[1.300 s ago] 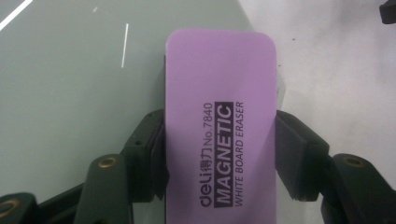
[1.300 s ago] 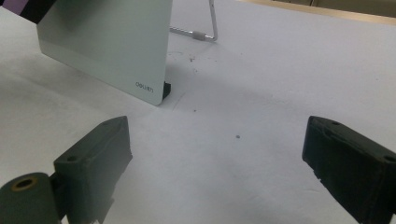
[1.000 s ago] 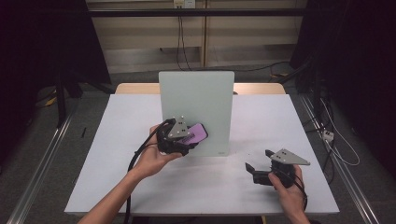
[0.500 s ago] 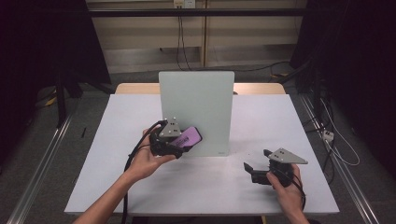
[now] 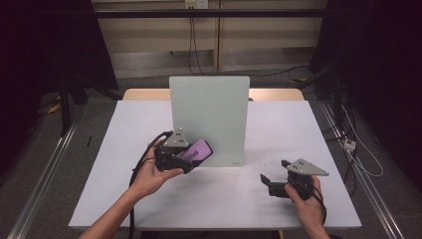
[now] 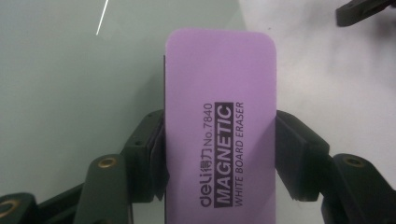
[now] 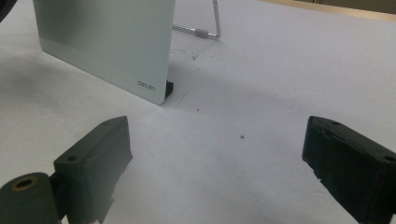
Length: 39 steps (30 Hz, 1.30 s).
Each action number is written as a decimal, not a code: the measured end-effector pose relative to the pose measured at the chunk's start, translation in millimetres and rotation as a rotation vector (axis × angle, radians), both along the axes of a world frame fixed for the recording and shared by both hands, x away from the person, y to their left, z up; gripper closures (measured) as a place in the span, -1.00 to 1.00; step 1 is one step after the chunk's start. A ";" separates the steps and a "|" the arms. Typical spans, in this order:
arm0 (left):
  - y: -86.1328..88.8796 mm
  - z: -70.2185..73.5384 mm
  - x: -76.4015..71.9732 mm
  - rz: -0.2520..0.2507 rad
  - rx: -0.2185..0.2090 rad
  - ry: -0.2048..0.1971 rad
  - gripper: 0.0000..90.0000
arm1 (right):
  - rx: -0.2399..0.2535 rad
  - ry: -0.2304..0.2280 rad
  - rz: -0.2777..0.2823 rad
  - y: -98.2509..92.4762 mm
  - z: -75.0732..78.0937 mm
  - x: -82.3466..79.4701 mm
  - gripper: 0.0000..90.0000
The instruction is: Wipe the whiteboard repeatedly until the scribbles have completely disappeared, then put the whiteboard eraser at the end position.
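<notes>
While clamped, purple eraser (image 6: 219, 126) between left gripper (image 6: 219, 154) jaws

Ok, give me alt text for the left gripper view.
The left gripper clamps a purple eraser between its two black jaws; the eraser's label reads "Magnetic White Board Eraser". Behind it are a pale green board and the white table.

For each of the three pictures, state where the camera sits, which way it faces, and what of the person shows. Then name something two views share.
High view: above the person's side, facing forward and down on the table; both forearms, left gripper, right gripper.
Left gripper view: on that gripper, along its jaws clamping the purple eraser.
Right gripper view: low over the table, along open jaws.
Shared: the upright board.
</notes>
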<state>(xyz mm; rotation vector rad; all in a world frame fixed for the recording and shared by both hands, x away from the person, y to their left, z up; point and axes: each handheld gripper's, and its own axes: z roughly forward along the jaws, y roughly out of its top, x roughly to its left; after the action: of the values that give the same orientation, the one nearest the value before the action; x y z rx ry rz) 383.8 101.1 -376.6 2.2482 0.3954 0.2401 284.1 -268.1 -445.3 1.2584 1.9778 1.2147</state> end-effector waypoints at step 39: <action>-11.2 -11.5 -19.0 -0.055 0.145 0.168 -0.10 | 0.011 -0.003 0.027 1.6 -0.1 3.2 -0.82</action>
<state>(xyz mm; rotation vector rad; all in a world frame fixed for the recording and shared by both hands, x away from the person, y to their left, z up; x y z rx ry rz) 364.7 89.8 -388.1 2.4273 0.4152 0.0521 287.3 -266.5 -445.3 1.2383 1.9939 1.2415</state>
